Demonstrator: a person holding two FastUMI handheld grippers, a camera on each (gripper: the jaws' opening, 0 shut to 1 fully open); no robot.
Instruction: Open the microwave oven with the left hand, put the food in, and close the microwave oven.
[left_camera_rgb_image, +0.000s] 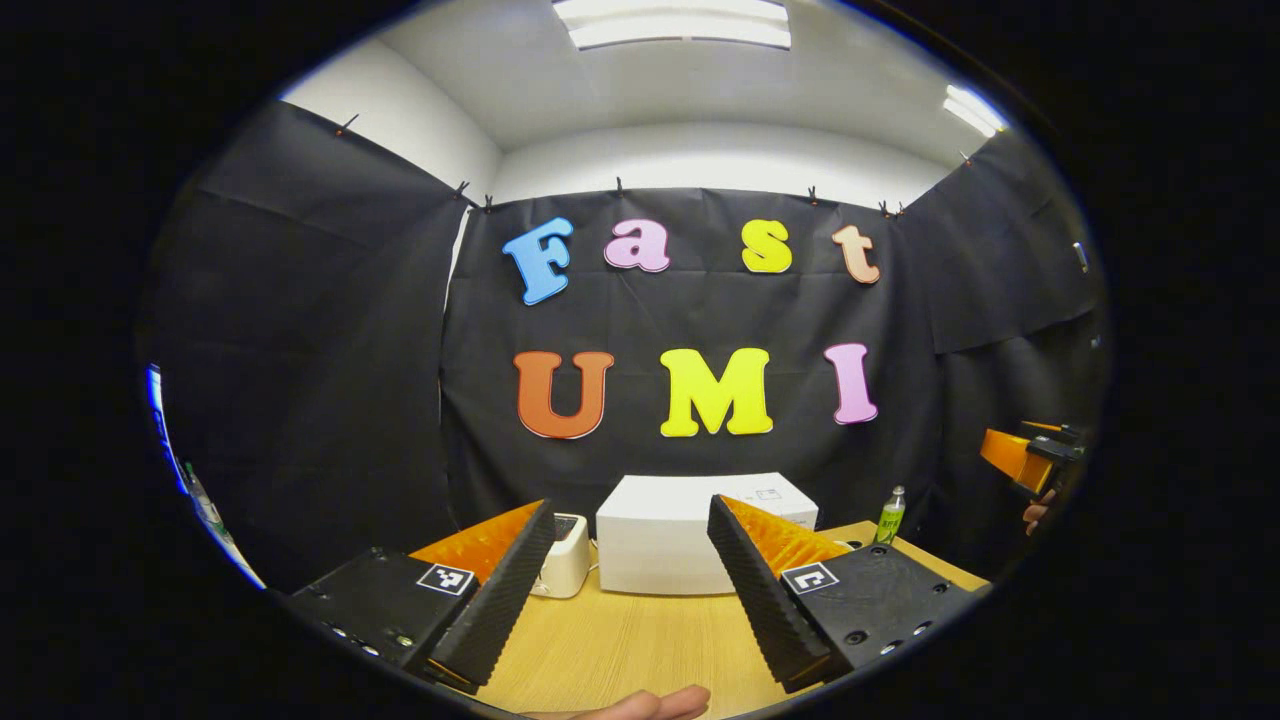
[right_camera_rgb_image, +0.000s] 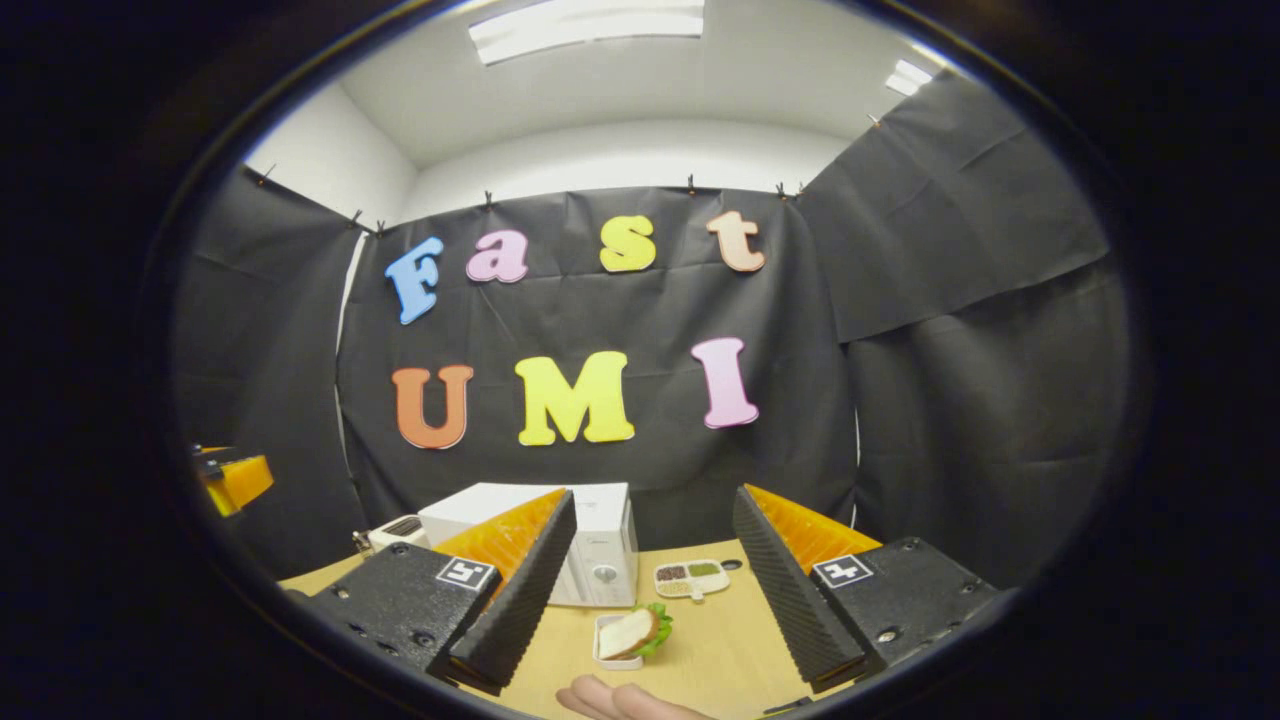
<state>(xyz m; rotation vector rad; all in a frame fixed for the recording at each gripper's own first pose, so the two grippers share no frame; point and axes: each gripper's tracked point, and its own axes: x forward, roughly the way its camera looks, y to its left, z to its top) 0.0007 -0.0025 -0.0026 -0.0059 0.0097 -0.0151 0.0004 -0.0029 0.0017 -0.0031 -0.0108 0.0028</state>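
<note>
A white microwave oven (left_camera_rgb_image: 690, 535) stands shut at the back of the wooden table (left_camera_rgb_image: 640, 640). In the right gripper view the microwave oven (right_camera_rgb_image: 590, 550) sits left of centre, with a sandwich in a small white dish (right_camera_rgb_image: 632, 636) on the table in front of it. My left gripper (left_camera_rgb_image: 625, 590) is open above the table, well short of the oven, nothing between its fingers. My right gripper (right_camera_rgb_image: 650, 590) is open too, hovering above and short of the sandwich. The right gripper (left_camera_rgb_image: 1030, 460) shows far right in the left gripper view; the left gripper (right_camera_rgb_image: 232, 482) shows far left in the right gripper view.
A white toaster (left_camera_rgb_image: 565, 555) stands left of the oven. A green bottle (left_camera_rgb_image: 890, 515) stands to its right. A divided tray of small foods (right_camera_rgb_image: 692, 578) lies right of the oven. Fingertips of a hand (right_camera_rgb_image: 625, 700) show at the near table edge.
</note>
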